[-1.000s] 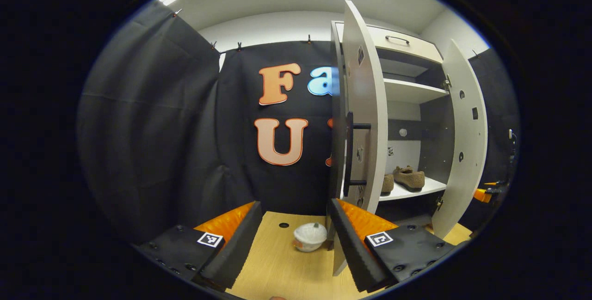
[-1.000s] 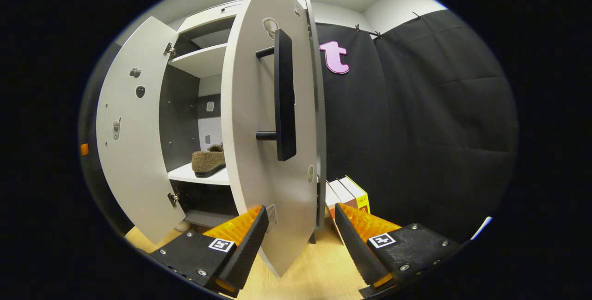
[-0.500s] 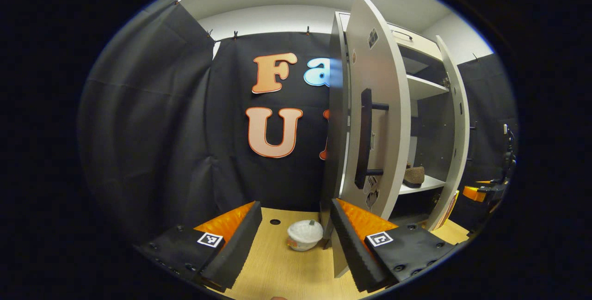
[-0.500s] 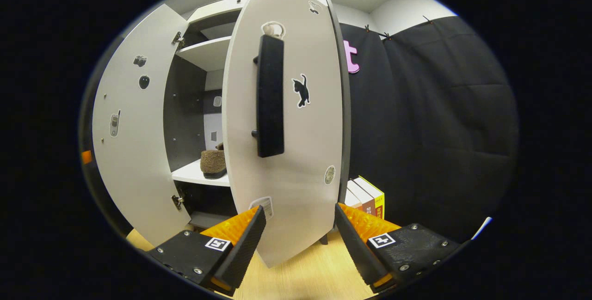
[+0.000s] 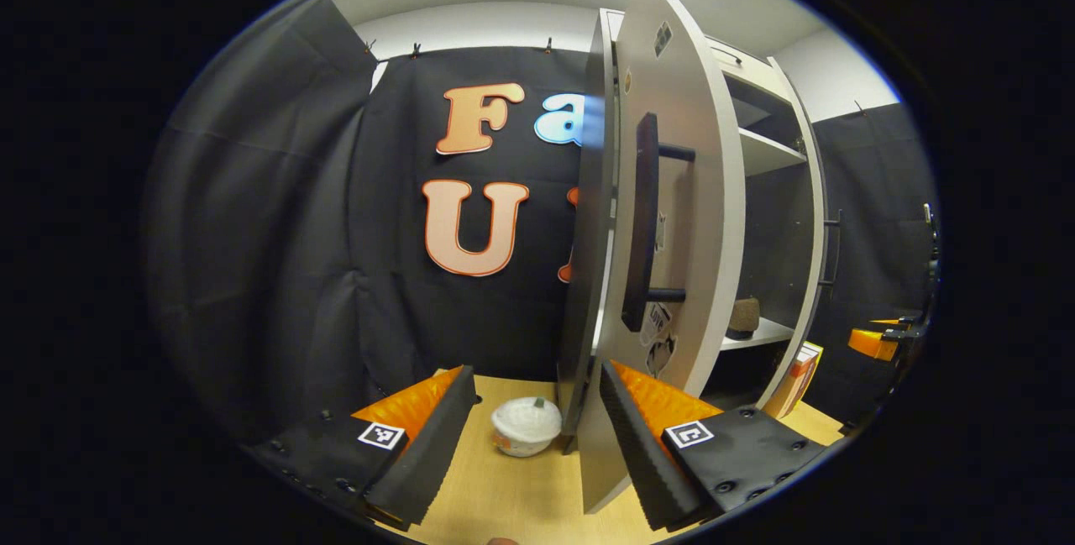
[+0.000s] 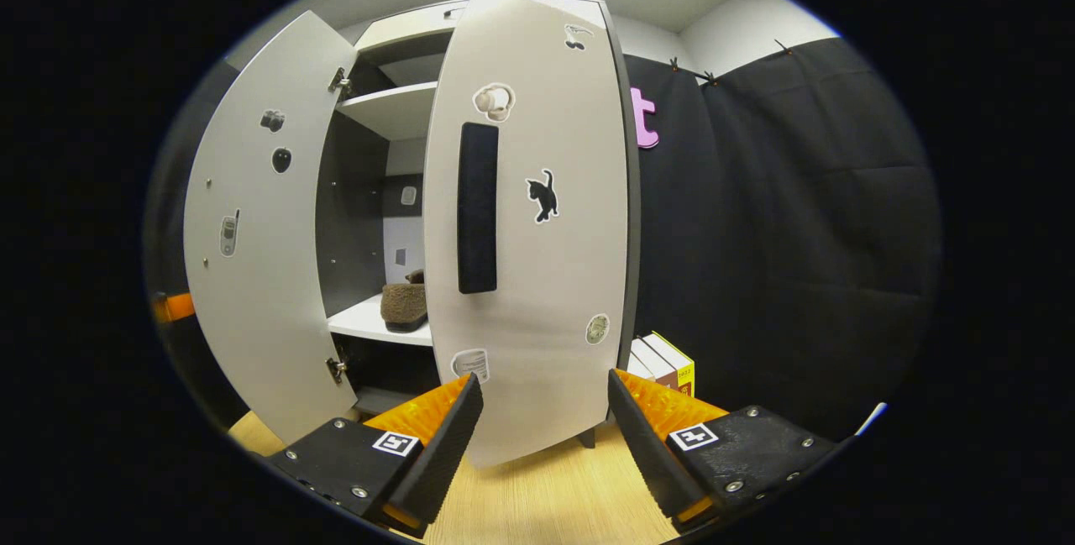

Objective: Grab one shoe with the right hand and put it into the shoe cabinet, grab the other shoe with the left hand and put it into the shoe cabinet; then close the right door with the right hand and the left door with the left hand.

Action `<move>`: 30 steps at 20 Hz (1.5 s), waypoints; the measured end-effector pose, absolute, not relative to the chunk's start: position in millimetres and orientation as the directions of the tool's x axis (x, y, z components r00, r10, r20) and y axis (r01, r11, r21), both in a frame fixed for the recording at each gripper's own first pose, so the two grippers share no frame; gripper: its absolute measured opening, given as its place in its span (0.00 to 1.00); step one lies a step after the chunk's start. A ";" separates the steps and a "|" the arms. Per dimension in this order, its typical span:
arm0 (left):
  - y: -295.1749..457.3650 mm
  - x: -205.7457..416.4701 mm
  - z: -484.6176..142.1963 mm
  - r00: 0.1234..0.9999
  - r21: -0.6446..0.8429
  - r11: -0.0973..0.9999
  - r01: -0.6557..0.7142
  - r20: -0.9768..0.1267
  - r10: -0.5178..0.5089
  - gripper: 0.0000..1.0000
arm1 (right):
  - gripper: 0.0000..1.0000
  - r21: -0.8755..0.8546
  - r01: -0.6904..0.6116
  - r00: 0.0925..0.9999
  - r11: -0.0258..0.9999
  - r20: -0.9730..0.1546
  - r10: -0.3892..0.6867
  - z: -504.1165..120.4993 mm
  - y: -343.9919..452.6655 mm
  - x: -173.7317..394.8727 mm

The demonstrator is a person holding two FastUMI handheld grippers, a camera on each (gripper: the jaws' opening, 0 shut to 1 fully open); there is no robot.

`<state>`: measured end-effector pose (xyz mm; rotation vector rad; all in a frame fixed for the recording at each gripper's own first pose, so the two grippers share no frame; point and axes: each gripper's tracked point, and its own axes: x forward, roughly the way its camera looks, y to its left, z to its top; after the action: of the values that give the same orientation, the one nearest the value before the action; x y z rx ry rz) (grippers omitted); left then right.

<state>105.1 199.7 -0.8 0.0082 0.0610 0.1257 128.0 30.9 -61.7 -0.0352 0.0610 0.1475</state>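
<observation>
The right gripper [image 6: 542, 423] is spread wide with nothing between its fingers, and the right door [image 6: 529, 226] stands just ahead of it, face-on, lower edge dipping between the two fingertips. A black bar handle [image 6: 477, 207] runs upright down that door, above the left finger. Off to the left the left door [image 6: 256, 226] swings well out, and between the doors a brown shoe [image 6: 405, 306] sits on the white shelf [image 6: 369, 324] inside the shoe cabinet [image 6: 403, 66]. Books [image 6: 668, 360] stand low to the right of the door.

Over on the left gripper [image 5: 533, 423], jaws also parted and empty. Its door stands nearly edge-on just above the right finger, with a bowl [image 5: 526, 426] on the wooden floor [image 5: 521, 495] between the fingers. A shoe end peeks from the shelf beyond.
</observation>
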 end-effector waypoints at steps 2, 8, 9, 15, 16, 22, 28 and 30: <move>193.6 110.3 -5.4 0.991 0.025 0.993 -0.114 -0.069 0.116 0.94 | 0.87 -0.030 -0.158 0.986 0.987 -0.055 0.156 -57.1 30.5 122.5; 179.5 117.3 -12.5 0.993 0.014 0.997 -0.079 -0.090 0.080 0.96 | 0.87 -0.029 -0.163 0.986 0.986 -0.034 0.162 -48.5 16.5 110.8; 175.2 119.6 -13.9 0.993 -0.004 0.998 -0.064 -0.096 0.063 0.96 | 0.87 -0.025 -0.163 0.986 0.986 -0.032 0.162 -48.2 13.7 109.3; 121.6 134.3 -19.8 0.994 -0.018 0.999 0.032 -0.106 -0.034 0.94 | 0.87 -0.008 -0.175 0.985 0.985 -0.013 0.175 -42.0 0.0 106.4; 111.8 137.4 -21.5 0.993 -0.022 0.999 0.049 -0.110 -0.051 0.94 | 0.87 -0.003 -0.172 0.985 0.985 -0.009 0.172 -41.0 -4.5 105.7; 58.7 166.9 -28.3 0.987 -0.015 0.993 0.120 -0.109 -0.121 0.94 | 0.93 0.013 -0.134 0.991 0.991 -0.007 0.134 -39.3 -43.6 105.7; 31.6 227.7 -42.9 0.984 -0.008 0.991 0.133 -0.123 -0.132 0.97 | 0.93 0.005 -0.070 0.997 0.998 -0.009 0.071 -41.4 -86.3 110.3; 30.2 251.8 -53.9 0.984 0.015 0.995 0.103 -0.147 -0.099 0.94 | 0.93 0.000 -0.057 0.998 0.998 -0.017 0.057 -45.5 -95.5 111.2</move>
<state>251.8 30.2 -53.9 0.0222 0.1467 -0.1014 111.2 -95.5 -45.5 -0.0005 0.0174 0.0570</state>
